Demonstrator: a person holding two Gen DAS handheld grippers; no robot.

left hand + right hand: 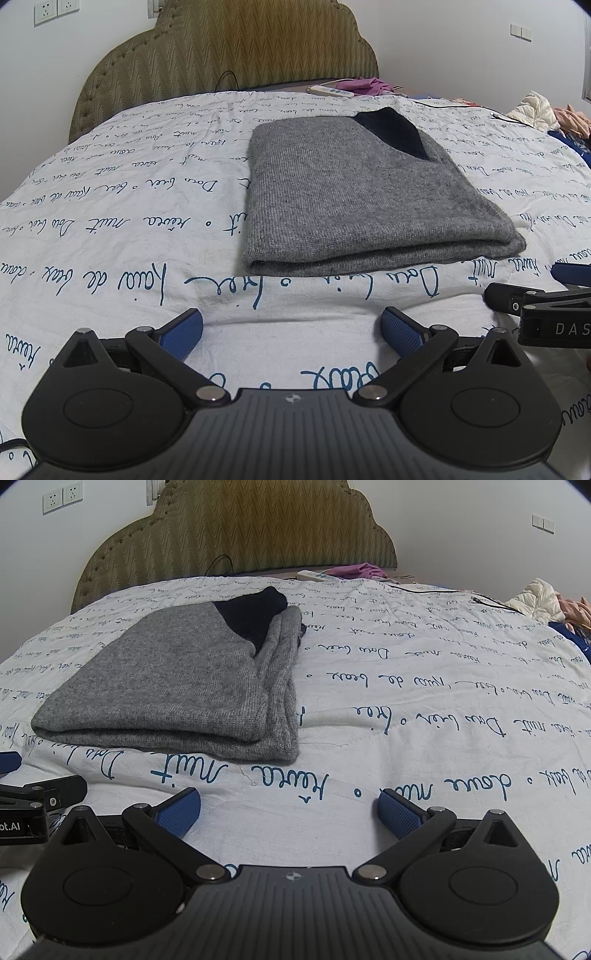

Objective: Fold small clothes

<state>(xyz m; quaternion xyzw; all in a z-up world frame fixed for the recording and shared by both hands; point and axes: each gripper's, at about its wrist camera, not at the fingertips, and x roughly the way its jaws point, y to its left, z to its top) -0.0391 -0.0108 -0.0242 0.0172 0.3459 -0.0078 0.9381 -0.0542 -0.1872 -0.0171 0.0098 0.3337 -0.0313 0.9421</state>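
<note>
On the bed (110, 206), the grey sweater (351, 192) lies folded beyond our left tongs (291, 332) and right tongs (288, 812), both released and empty, so we judge only gentle edge-squaring remains.

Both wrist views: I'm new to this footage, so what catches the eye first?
The folded grey sweater with a dark navy patch lies in the middle of the white bedspread, which is covered in blue handwriting. Both hand-held grippers, left and right, sit open just short of it, holding nothing. Behind rises an olive padded headboard.
</note>
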